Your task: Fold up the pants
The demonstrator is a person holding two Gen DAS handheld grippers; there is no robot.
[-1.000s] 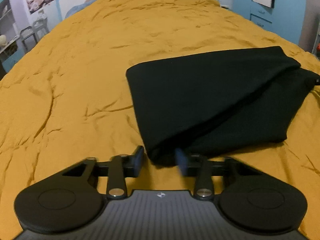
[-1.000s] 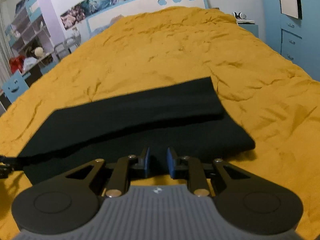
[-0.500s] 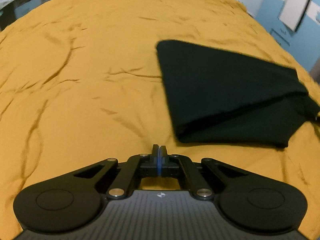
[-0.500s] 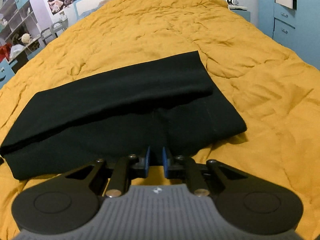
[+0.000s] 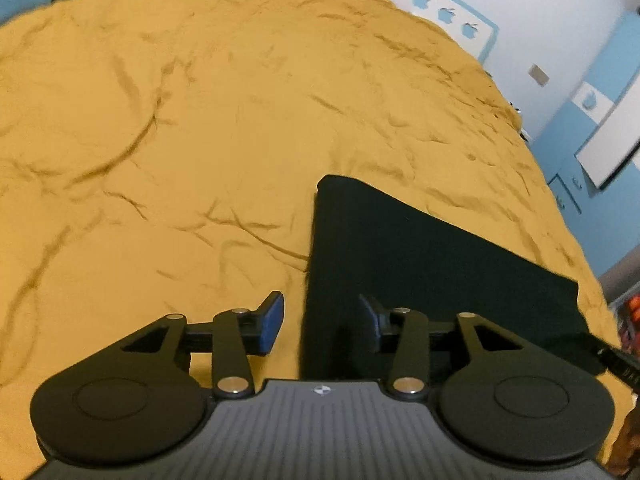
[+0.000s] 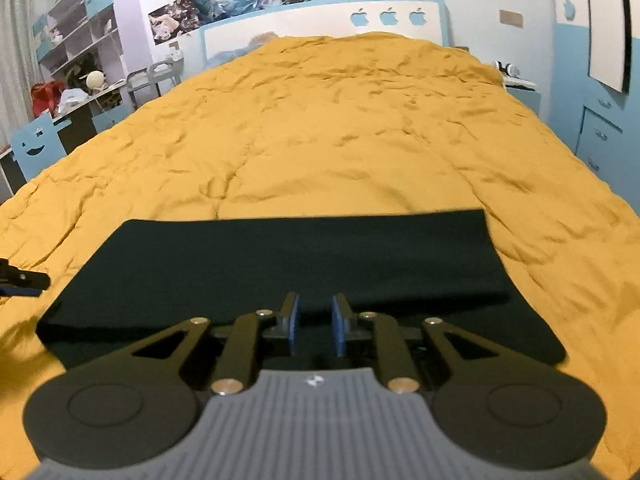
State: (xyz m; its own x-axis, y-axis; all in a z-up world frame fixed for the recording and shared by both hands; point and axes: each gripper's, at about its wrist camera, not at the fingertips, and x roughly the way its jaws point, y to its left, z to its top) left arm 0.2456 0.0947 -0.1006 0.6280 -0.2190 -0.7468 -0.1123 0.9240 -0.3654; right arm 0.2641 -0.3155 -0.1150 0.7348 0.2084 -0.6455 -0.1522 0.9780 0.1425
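The black pants (image 5: pixel 420 264) lie folded into a flat rectangle on the orange bedspread (image 5: pixel 200 120). In the left wrist view my left gripper (image 5: pixel 320 322) is open and straddles the left edge of the pants, one blue pad over the bedspread, the other over the cloth. In the right wrist view the pants (image 6: pixel 300 256) stretch across in front of my right gripper (image 6: pixel 314 324), which is open with a small gap, over the near edge, holding nothing. The left gripper's tip (image 6: pixel 24 280) shows at the far left.
The bedspread (image 6: pixel 340 128) fills most of both views. A headboard (image 6: pixel 320 20) stands at the far end, shelves and a desk (image 6: pixel 76 72) to the left, blue cabinets (image 6: pixel 600 132) to the right.
My left gripper was shut half a second ago and is now open, swung round to the left edge of the pants. My right gripper opened a little wider and shifted along the near edge.
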